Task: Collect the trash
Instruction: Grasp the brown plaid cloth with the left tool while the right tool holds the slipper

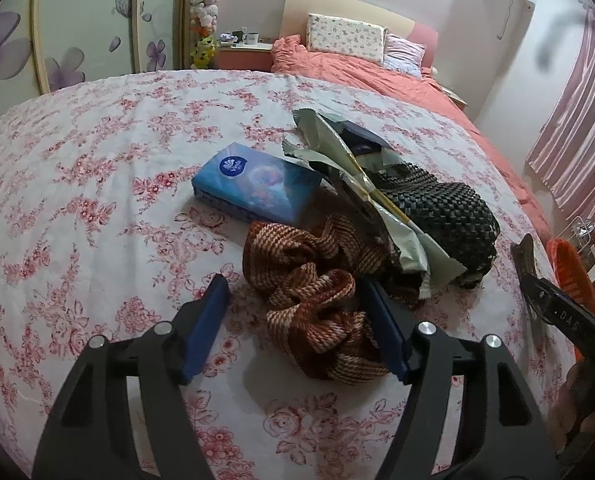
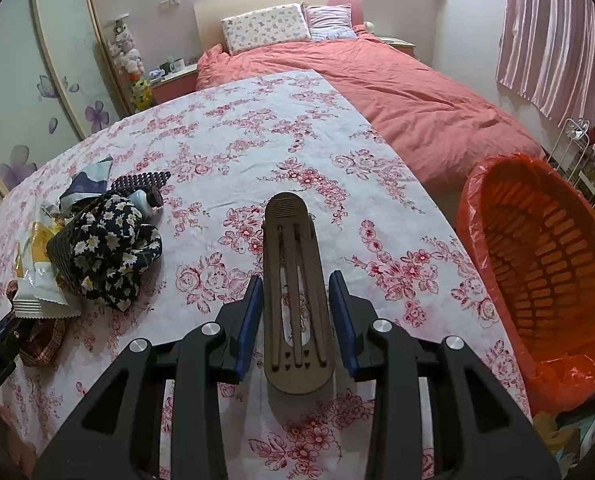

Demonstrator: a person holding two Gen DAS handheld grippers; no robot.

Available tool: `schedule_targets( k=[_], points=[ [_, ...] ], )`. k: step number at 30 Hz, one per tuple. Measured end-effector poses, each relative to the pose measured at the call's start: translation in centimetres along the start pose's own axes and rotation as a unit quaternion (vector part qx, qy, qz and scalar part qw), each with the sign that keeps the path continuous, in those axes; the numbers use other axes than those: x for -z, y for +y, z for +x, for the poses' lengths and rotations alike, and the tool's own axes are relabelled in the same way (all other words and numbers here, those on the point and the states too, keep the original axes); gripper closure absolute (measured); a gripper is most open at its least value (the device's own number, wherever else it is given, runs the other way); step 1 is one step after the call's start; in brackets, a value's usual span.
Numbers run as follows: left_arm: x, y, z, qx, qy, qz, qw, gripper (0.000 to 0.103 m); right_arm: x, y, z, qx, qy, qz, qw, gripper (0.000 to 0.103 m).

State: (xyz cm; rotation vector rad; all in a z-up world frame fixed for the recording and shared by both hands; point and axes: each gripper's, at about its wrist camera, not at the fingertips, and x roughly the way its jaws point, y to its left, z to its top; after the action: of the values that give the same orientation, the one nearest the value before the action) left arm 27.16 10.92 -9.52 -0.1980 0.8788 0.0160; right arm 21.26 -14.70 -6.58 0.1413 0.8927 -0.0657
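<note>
The left tool (image 1: 293, 320) stands wide open over the surface (image 1: 97, 200), its jaws straddling a brown knitted scrunchie (image 1: 313, 288) without gripping it. The right tool (image 2: 296, 316) is narrowly open around a flat brown slotted piece (image 2: 295, 288); whether the pads touch it cannot be told. The trash, a crumpled foil wrapper (image 1: 361, 184), lies far of the scrunchie, partly over a black woven pouch (image 1: 445, 212) and just right of a blue tissue pack (image 1: 257, 184).

Handling, as judged: the wrapper is light, thin and slippery, and will crush and slide rather than resist. Take hold at a raised crumpled fold or free edge, not at a flat face. The orange lined basket (image 2: 545, 264) stands beside the surface, at right.
</note>
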Motion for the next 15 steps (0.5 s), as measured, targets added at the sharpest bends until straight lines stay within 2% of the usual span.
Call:
schedule_targets(
  k=[6,12,15],
  points=[
    [0.01,-0.04,0.11,0.008,0.003,-0.002,1.0,0.02,-0.01,-0.37,-0.01,-0.022,-0.001,0.011,1.0,0.063],
    [-0.08,-0.18,0.34,0.01,0.007,0.002,0.9999,0.012,-0.09,-0.3,0.0,-0.027,-0.001,0.007,1.0,0.057],
    [-0.1,-0.19,0.37,0.009,0.007,0.003,0.9999,0.011,-0.07,-0.5,-0.05,-0.034,-0.001,0.012,0.999,0.057]
  ],
)
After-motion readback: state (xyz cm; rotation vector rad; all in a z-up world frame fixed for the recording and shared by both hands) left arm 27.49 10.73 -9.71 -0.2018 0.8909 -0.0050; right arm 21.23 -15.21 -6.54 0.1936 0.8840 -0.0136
